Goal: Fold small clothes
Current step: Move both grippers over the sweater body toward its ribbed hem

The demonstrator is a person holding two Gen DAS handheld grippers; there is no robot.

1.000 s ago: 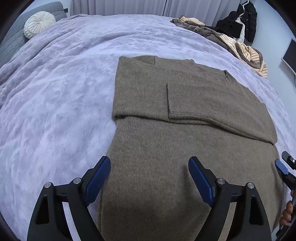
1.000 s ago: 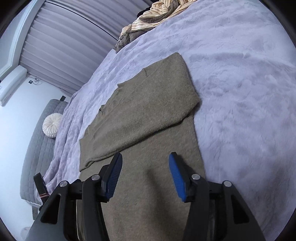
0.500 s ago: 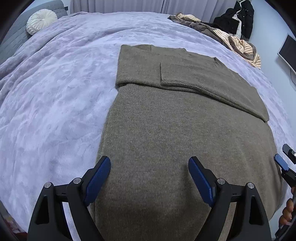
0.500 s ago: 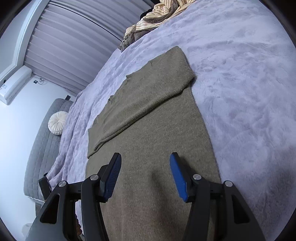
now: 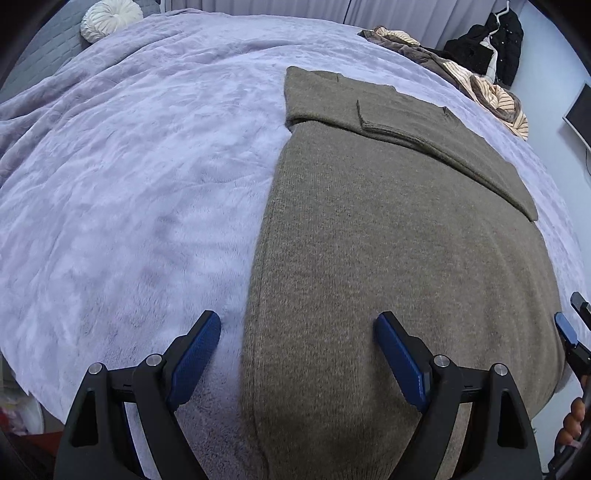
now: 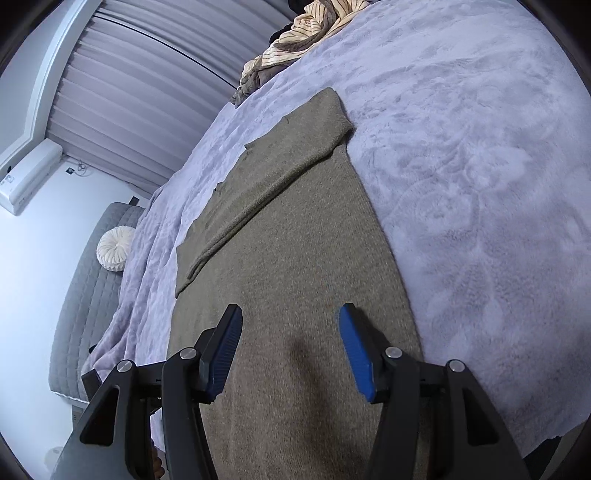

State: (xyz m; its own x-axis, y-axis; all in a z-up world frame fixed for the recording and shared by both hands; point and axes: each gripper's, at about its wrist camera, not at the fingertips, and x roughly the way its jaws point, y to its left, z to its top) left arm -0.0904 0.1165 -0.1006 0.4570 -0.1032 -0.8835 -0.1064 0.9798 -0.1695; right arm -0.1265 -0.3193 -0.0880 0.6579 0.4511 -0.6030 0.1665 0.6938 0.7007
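An olive-brown knit sweater (image 5: 388,258) lies flat on the lilac fleece blanket (image 5: 129,184), its sleeves folded across its far end. My left gripper (image 5: 297,321) hangs open over the near part of the sweater. Its left finger is above the blanket beside the sweater's left edge, and its right finger is above the knit. In the right wrist view my right gripper (image 6: 290,310) is open over the near part of the same sweater (image 6: 295,240), with nothing between its pads. One blue tip of the right gripper (image 5: 565,328) shows at the right edge of the left wrist view.
A heap of striped and brown clothes (image 5: 491,92) lies at the bed's far side, with a black jacket (image 5: 487,44) hanging behind it. A round white cushion (image 5: 110,16) sits on grey upholstery at the far left. The bed's near edge drops off at the lower left.
Both grippers have drawn back along the sweater toward its near end, so the folded sleeves now look farther away. Both grippers stay open and the sweater has not moved.
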